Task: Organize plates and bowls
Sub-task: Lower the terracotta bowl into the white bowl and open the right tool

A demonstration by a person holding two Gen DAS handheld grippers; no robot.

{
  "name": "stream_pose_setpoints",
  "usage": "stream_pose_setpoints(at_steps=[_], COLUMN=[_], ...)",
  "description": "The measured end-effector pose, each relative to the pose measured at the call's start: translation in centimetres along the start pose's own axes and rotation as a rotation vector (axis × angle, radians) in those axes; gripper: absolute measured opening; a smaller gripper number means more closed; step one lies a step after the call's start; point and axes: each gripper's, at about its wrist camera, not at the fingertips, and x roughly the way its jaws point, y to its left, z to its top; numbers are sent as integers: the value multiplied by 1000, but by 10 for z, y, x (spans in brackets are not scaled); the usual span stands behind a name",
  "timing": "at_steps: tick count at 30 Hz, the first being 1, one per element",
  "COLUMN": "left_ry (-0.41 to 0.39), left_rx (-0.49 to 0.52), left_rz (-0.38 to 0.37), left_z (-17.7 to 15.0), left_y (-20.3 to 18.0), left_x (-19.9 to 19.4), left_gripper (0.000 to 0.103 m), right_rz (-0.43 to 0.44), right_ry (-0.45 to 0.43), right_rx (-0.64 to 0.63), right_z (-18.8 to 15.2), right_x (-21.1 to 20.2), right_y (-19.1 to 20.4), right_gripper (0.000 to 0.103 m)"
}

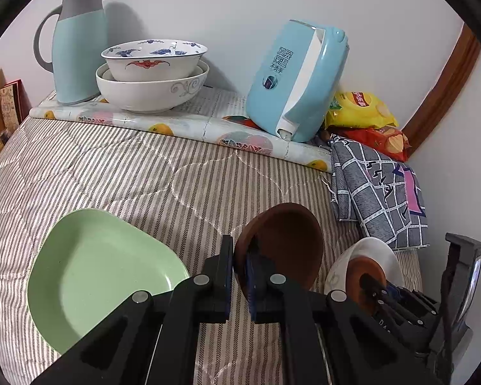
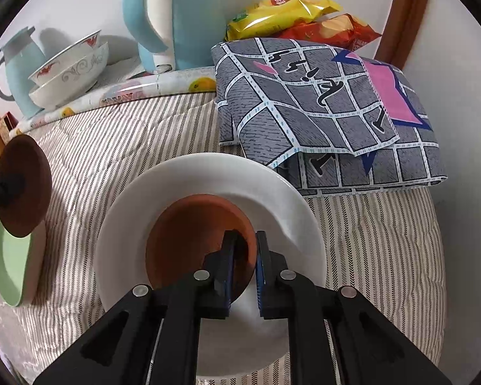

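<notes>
While the left gripper pinches the rim of a dark brown bowl and holds it tilted clear of the striped quilt, the right gripper is down over a white plate with a terracotta bowl sitting in it. Its jaws straddle that bowl's near rim, slightly apart; whether the pads press on the clay I cannot tell, though the bowl looks to be resting in the plate, so this reads as a set-down.

Just left of the left gripper lies a green plate, empty, flat on the quilt. My guess is the dark bowl is kept aloft because it has no home yet: either that green plate or the terracotta bowl beside it, for nesting.

Far ahead of both grippers, on the fruit-print mat, a patterned bowl nests inside a larger white bowl, beside a pale blue jug and a tipped blue kettle. A folded grey cloth lies just beyond the white plate, snack bags behind it.
</notes>
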Motion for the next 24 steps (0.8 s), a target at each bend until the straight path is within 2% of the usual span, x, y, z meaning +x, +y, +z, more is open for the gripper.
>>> stream_pose_setpoints(at_steps=[5, 11, 15, 24], left_ry=[-8, -12, -14, -32], left_rx=[12, 9, 11, 33], left_rz=[-5, -5, -11, -28], left_z=[-2, -4, -5, -8], left_y=[-2, 0, -2, -16], left_x=[-6, -13, -18, -31], left_gripper=[8, 8, 8, 8], right_rz=[-16, -9, 8, 47], right_ry=[-1, 13, 10, -33], right_rx=[-44, -36, -33, 3], right_z=[-3, -5, -6, -15], right_x=[0, -2, -5, -32], right_y=[8, 10, 12, 3], right_gripper=[32, 33, 42, 42])
